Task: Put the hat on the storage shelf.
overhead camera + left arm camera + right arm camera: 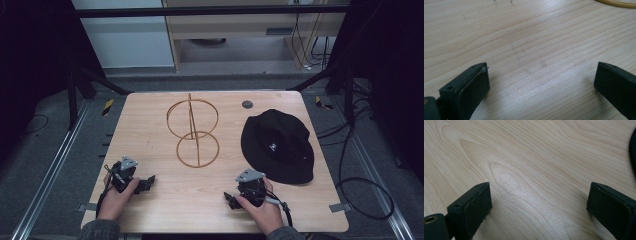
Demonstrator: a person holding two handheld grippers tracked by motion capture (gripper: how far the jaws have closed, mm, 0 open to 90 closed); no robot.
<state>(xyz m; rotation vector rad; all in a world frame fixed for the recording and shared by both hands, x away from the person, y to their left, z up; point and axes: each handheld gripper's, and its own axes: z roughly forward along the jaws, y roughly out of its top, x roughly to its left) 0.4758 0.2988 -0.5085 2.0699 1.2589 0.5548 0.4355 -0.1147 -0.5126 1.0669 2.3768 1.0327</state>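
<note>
With both the left gripper (145,183) and right gripper (231,199) resting spread wide on the table (150,210) (nothing held), the right one best approaches the black hat (277,145) low, pinching its near brim.

**Right hand-held gripper parked over bare wood**

Looking along the right hand-held gripper (539,202), both black jaws stand wide apart with nothing between them, just pale wood grain of the worktop (529,157). A dark curved edge of the black hat (633,152) pokes in at the right side, clear of the jaws.
</note>
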